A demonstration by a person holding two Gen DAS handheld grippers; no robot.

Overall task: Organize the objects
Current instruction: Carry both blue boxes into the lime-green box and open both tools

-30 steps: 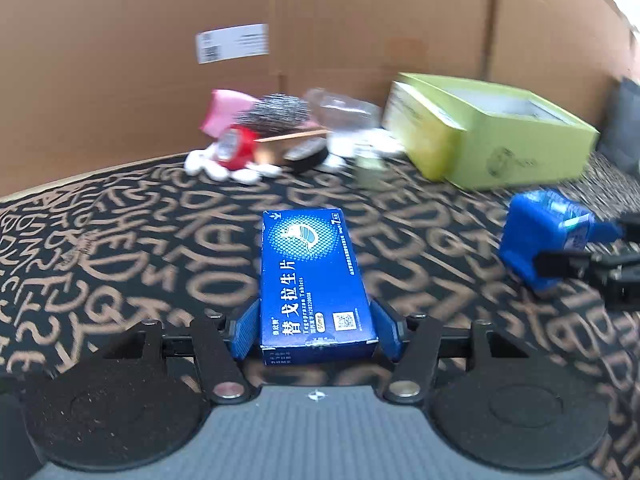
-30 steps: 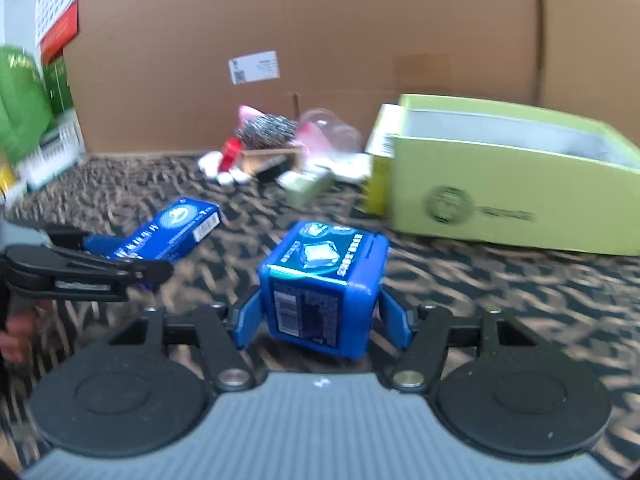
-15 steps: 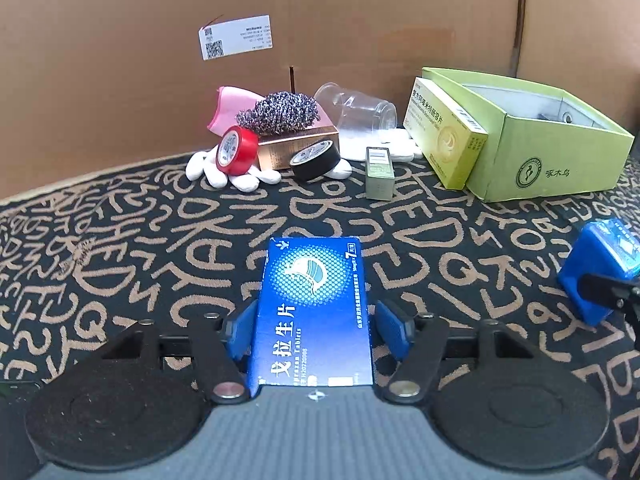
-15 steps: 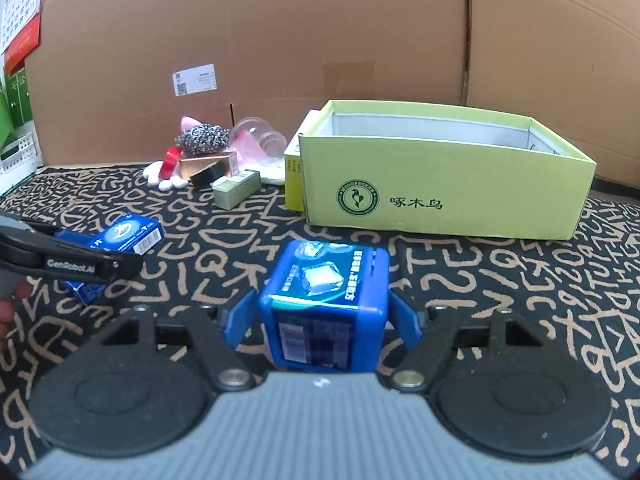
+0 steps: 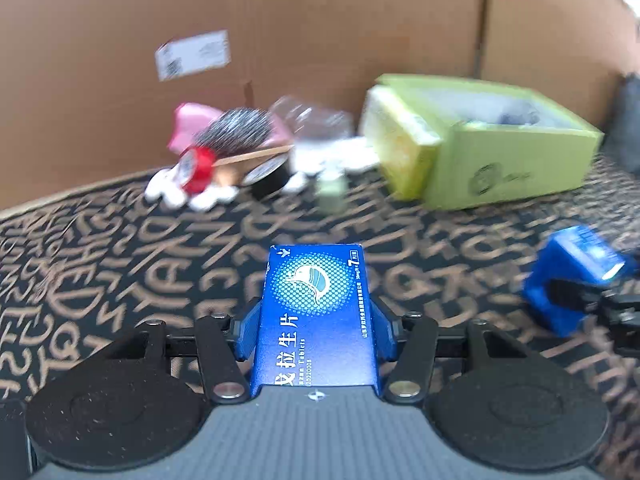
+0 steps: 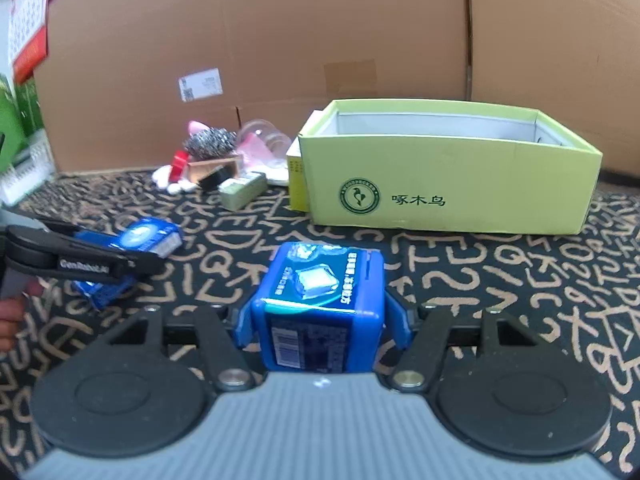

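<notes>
A flat blue tablet box (image 5: 316,300) sits between the blue pads of my left gripper (image 5: 316,320), whose jaws are closing and press on its long sides. My right gripper (image 6: 320,326) has its jaws closing on a blue cube-shaped box (image 6: 320,304), pads against both sides. In the right wrist view the left gripper (image 6: 120,264) appears at the left with the tablet box (image 6: 148,238). In the left wrist view the right gripper (image 5: 592,300) carries the cube (image 5: 576,264) at the right. An open lime-green box (image 6: 448,184) stands beyond.
A cardboard wall (image 6: 320,40) backs the letter-patterned cloth (image 6: 500,264). Left of the green box (image 5: 500,168) lies a pile: red tape roll (image 5: 196,166), steel scourer (image 5: 236,128), black tape (image 5: 268,176), clear jar (image 5: 308,120), small grey-green box (image 6: 242,192). A hand (image 6: 10,316) holds the left gripper.
The tablet box now sits deeper between the left pads. In the right wrist view, the left gripper with its box has come closer. The cube stays gripped.
</notes>
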